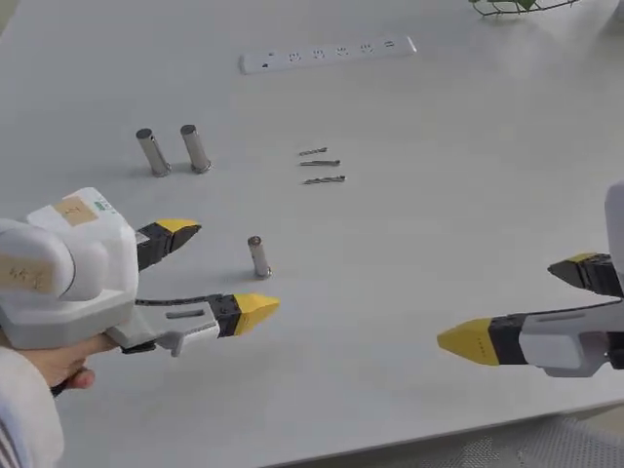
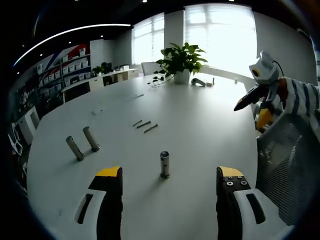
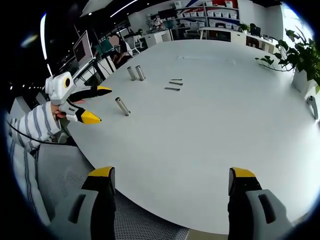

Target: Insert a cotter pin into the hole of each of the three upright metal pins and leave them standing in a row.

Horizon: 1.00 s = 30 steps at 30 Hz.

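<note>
The white table (image 1: 439,244) is broad and mostly bare. Its near edge slants across the bottom of the head view, with a grey mesh chair (image 1: 546,447) just below it. The right gripper view adds the table's rounded near edge, shelving (image 3: 220,12) beyond the far side, and a potted plant (image 3: 300,47) at the table's right. The left gripper view looks the long way down the table to bright windows (image 2: 220,30), with another plant standing on the far end.

The left gripper (image 1: 232,268), held in a hand (image 1: 58,363) with a striped sleeve (image 3: 30,127), hovers over the near left of the table. Its jaws are spread wide and hold nothing. The right gripper (image 1: 502,304) hangs at the near right, close to the table edge, its jaws also wide apart and empty. Open tabletop lies between the two grippers.

A white power strip (image 1: 329,54) lies flat toward the far side. Two metal pins (image 1: 174,150) stand upright side by side at the far left. The third metal pin (image 1: 258,257) stands alone and nearer, just ahead of the gap in the left gripper and touching neither jaw. Three cotter pins (image 1: 320,164) lie flat in a short column to the right of the pair, well apart from every metal pin, with bare surface all round them.
</note>
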### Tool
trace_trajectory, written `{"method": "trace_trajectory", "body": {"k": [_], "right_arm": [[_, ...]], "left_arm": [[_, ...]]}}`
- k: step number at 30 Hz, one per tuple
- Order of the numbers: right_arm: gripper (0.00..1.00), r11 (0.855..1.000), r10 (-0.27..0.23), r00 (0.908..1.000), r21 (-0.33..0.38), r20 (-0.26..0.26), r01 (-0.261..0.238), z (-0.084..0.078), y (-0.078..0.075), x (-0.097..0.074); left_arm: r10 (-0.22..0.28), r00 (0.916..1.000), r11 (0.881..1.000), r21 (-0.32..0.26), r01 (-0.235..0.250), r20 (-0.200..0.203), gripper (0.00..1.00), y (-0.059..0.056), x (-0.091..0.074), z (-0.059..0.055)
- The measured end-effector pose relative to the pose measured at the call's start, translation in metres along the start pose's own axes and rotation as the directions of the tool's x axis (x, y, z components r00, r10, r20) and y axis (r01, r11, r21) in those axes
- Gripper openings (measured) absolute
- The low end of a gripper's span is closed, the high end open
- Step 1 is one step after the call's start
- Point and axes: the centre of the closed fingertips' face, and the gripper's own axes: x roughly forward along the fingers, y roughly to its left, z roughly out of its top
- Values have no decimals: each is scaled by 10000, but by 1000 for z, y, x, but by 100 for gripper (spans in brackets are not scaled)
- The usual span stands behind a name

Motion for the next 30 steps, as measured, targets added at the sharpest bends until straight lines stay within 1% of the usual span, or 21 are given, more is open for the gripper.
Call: {"method": "trace_trajectory", "body": {"k": [2,4,5,6,7,9,10,11,12,13,14,15,16,20,22,23,24,25,26,28,30], "right_arm": [[93,10000,-22,10000,-2,-6,22,0,-1,-1],[93,10000,-57,10000,14,-8,57,0,-2,-2],[93,10000,-87,10000,17,-10,87,0,-3,-3],[93,9999,-109,9999,17,-15,109,0,-4,-3],[93,9999,-153,9999,11,-15,153,0,-5,-4],[93,9998,-196,9998,12,4,196,1,-6,-6],[93,9998,-194,9998,5,-4,194,0,-6,-6],[93,9998,-204,9998,-1,-21,204,0,-7,-7],[93,9997,-258,9997,2,-49,258,-1,-8,-8],[93,9996,-278,9996,2,-72,278,-2,-8,-9],[93,9996,-297,9995,-1,-95,297,-2,-9,-9],[93,9995,-314,9995,-6,-104,314,-3,-9,-10],[93,9994,-335,9994,-18,-120,335,-3,-9,-11],[93,9993,-386,9992,-35,-97,386,-2,-9,-13],[93,9992,-396,9992,-55,-97,396,-2,-9,-13],[93,9992,-401,9991,-80,-100,400,-1,-9,-13],[93,9992,-393,9992,-104,-104,392,-1,-9,-13],[93,9992,-386,9992,-129,-109,385,0,-8,-13],[93,9992,-382,9992,-151,-115,380,0,-8,-13],[93,9991,-375,9992,-226,-136,372,2,-8,-13],[93,9990,-336,9993,-302,-173,331,3,-8,-13]], "left_arm": [[326,9991,9993,-162,-331,-278,76,7,-5,-9],[678,9970,9975,-190,-686,-380,77,14,-7,-17],[1006,9938,9946,-195,-1016,-471,80,19,-10,-21],[1119,9926,9934,-208,-1130,-473,86,21,-11,-23],[1090,9929,9935,-270,-1104,-487,93,20,-12,-24],[961,9943,9923,-735,-994,-467,99,18,-14,-28],[915,9949,9924,-789,-947,-435,99,17,-15,-28],[854,9955,9914,-960,-891,-413,99,15,-16,-29],[910,9954,9880,-1225,-940,-300,99,15,-16,-29],[804,9967,9840,-1583,-817,-147,99,12,-17,-28],[438,9990,9826,-1812,-415,88,99,5,-18,-27],[456,9989,9809,-1900,-427,105,99,5,-19,-28],[369,9993,9790,-2006,-357,22,99,3,-20,-31],[23,9999,9804,-1969,-47,-125,99,-7,-23,-36],[-51,9999,9783,-2073,20,-143,99,-10,-24,-36],[-113,9998,9755,-2199,69,-187,99,-11,-25,-37],[-104,9995,9672,-2539,27,-289,99,-12,-26,-40],[-27,9995,9631,-2690,-58,-312,99,-11,-26,-40],[36,10000,9645,-2641,-53,-68,99,-10,-27,-37],[12,10000,9607,-2777,-19,-27,99,-10,-28,-36],[46,10000,9609,-2768,-48,-14,99,-10,-30,-35]]}}
